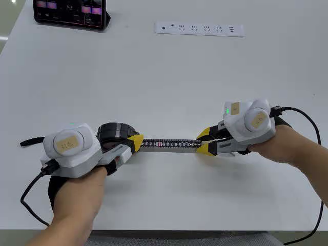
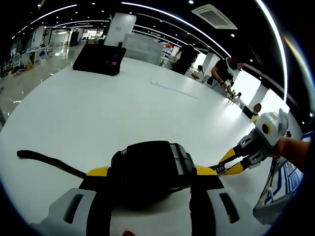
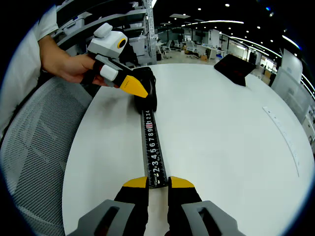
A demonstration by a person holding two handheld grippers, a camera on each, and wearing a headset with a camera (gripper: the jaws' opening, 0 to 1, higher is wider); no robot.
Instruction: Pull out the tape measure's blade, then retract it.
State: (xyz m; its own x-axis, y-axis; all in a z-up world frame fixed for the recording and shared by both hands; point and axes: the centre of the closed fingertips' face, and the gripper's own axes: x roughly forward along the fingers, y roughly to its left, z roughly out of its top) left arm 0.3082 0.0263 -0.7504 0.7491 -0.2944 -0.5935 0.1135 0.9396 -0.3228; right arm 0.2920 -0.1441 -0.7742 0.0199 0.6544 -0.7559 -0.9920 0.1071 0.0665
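A black tape measure case [image 1: 116, 133] rests on the white table [image 1: 154, 77], and my left gripper [image 1: 134, 143] is shut on it; the case [image 2: 151, 166] sits between the yellow-tipped jaws. Its blade [image 1: 169, 144], black with white numbers, stretches right along the tabletop. My right gripper [image 1: 203, 140] is shut on the blade's end, and the blade [image 3: 152, 152] runs from the jaws away to the case [image 3: 146, 91]. A black wrist strap [image 2: 44, 161] trails left from the case.
A white power strip [image 1: 199, 28] lies at the far side of the table. A dark tablet [image 1: 70, 12] stands at the far left corner. Cables [image 1: 306, 123] trail from both grippers. A mesh chair [image 3: 34, 162] stands beside the table.
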